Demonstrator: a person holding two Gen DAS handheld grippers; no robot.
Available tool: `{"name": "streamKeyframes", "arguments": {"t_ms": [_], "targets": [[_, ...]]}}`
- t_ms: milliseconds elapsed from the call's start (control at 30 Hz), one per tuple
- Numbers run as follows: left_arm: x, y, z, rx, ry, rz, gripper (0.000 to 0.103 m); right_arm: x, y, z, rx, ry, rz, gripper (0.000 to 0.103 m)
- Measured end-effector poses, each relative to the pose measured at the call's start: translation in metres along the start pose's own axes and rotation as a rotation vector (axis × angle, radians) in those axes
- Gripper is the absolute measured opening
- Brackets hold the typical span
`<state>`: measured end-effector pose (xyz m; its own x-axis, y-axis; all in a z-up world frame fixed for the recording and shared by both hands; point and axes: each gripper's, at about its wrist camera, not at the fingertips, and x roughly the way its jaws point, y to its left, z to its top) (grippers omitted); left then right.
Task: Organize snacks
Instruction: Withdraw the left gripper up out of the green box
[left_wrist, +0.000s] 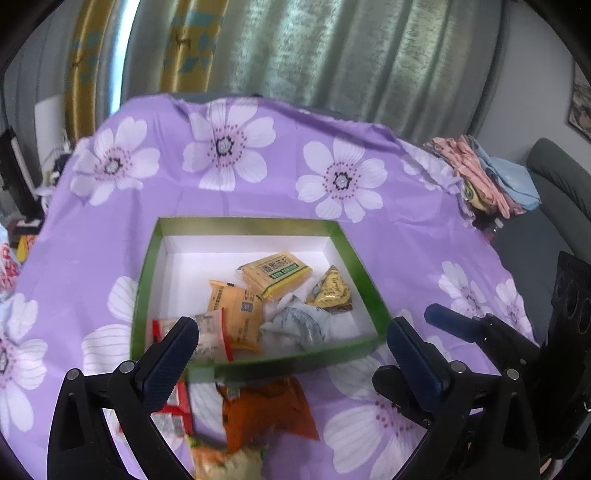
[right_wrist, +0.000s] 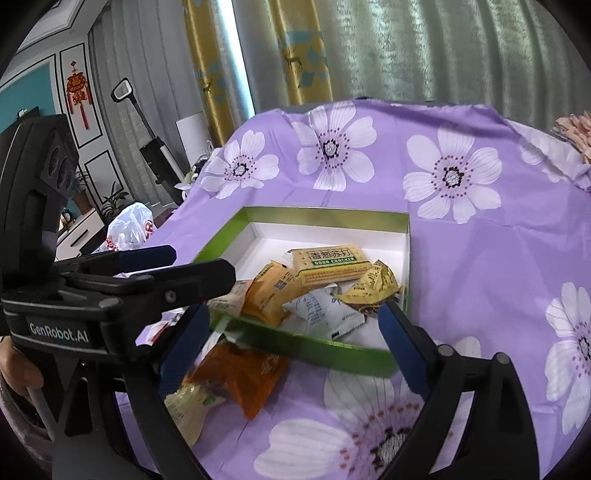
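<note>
A green box (left_wrist: 147, 258) with a white inside lies on the purple flowered cloth and holds several snack packets, among them a yellow soda cracker pack (left_wrist: 275, 273) (right_wrist: 327, 264). Outside its near wall lie an orange packet (left_wrist: 267, 413) (right_wrist: 236, 373), a red-and-white packet (left_wrist: 171, 413) and a pale green packet (right_wrist: 188, 410). My left gripper (left_wrist: 291, 354) is open and empty, above the box's near wall. My right gripper (right_wrist: 291, 347) is open and empty, over the same wall and the orange packet. The left gripper also shows in the right wrist view (right_wrist: 199, 266).
The box (right_wrist: 407, 258) sits mid-table on the cloth (left_wrist: 258, 199). Folded cloths (left_wrist: 491, 177) lie at the far right edge. A white plastic bag (right_wrist: 129, 225) sits off the table's left side. Curtains hang behind. A grey sofa (left_wrist: 561, 206) is at the right.
</note>
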<state>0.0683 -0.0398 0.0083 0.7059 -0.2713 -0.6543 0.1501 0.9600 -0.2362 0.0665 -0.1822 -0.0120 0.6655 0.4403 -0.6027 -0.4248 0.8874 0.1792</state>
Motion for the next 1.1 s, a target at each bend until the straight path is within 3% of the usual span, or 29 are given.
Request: {"name": "streamKeyframes", "arguments": {"t_ms": [500,1100], "targets": [[-0.067,-0.021,-0.036,0.043,-0.071,0.050,0.101,-0.062,0.027,-0.030,-0.013,-0.053,0.004,0.099],[-0.080,-0.014,-0.066,0.019,-0.035,0.080,0.102,-0.069,0.043,-0.054,0.005,-0.024,0.027,0.099]]}}
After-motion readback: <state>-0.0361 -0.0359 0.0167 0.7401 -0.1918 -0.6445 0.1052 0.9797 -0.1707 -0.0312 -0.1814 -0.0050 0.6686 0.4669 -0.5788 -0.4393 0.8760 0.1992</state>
